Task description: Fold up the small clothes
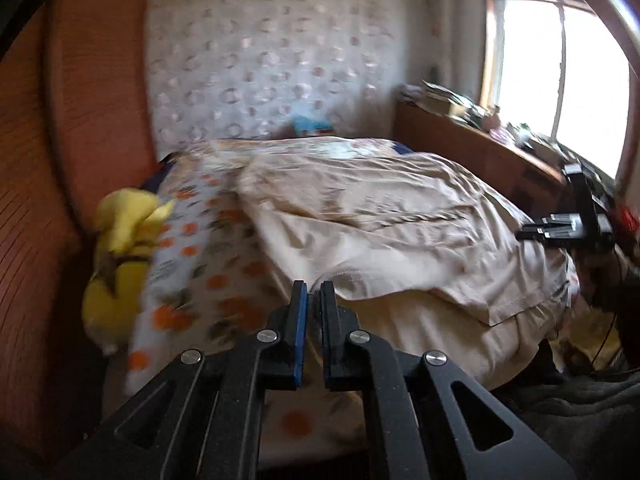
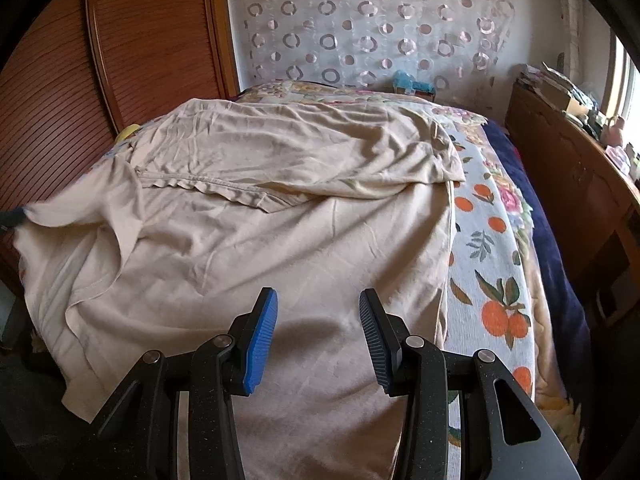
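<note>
A beige T-shirt (image 2: 256, 240) lies spread on the bed, its far part folded over toward me with the hem seam across the middle. In the left wrist view the shirt (image 1: 380, 216) lies ahead and to the right. My left gripper (image 1: 314, 292) is shut on a corner of the shirt at its near left edge. The right wrist view shows that corner (image 2: 36, 210) pulled out to the left. My right gripper (image 2: 318, 312) is open and empty just above the shirt's near part. It also shows in the left wrist view (image 1: 560, 228) at the right.
The bed has a floral sheet with oranges (image 2: 492, 248). A yellow plush toy (image 1: 120, 252) lies at the bed's left side against a wooden headboard (image 2: 132, 40). A wooden cabinet (image 2: 576, 184) with clutter stands at the right under a window (image 1: 560, 80).
</note>
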`<state>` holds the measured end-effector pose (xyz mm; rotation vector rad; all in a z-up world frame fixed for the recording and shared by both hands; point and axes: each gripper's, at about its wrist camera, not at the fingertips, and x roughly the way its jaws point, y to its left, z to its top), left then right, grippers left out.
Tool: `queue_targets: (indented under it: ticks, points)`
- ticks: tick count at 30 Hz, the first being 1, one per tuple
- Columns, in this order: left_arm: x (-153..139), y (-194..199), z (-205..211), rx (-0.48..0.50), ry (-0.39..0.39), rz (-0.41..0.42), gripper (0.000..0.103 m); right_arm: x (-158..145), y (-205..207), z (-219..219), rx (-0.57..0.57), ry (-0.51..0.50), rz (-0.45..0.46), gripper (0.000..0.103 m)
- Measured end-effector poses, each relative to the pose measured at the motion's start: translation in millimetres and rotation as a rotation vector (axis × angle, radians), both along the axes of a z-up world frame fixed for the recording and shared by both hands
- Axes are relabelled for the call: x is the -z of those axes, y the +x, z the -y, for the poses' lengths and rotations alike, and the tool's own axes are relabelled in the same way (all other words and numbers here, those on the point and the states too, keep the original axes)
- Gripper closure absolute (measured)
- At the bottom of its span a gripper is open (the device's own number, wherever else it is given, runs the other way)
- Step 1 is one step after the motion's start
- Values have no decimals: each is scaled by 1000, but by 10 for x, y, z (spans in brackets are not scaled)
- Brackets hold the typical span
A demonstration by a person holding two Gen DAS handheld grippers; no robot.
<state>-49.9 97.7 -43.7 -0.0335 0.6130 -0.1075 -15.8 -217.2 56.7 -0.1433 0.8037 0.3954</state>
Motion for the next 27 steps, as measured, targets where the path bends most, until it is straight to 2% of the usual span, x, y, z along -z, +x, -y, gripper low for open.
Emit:
queue_targets:
  ticks: [5,12,17,22,23,24,26,27]
  points:
    - [96,-141,-381,-82,-13,-53,96,46,-10,84,21,8,-14,59]
    - [314,-95,-540,-69,27,-155,96,9,-74,314,63,13,-16,59]
    - [264,-111,-664,-95,53,-147,95,-45,-130,446,85,7,-10,59]
    - [230,-85,-798,-131,31,-137,94,-42,-191,511,97,10,-18,59]
    - [223,-59,-807,-130,24,-133,87,-32,-190,513,95,11,-21,59]
    - [213,-29,-797,-126,18,-124,75,-24,-196,514,93,12,-26,59]
    - [188,54,-772,-112,6,-106,63,-14,-187,511,87,7,-33,59]
    - [175,112,-750,-98,-2,-99,61,-17,-174,510,86,3,-32,59]
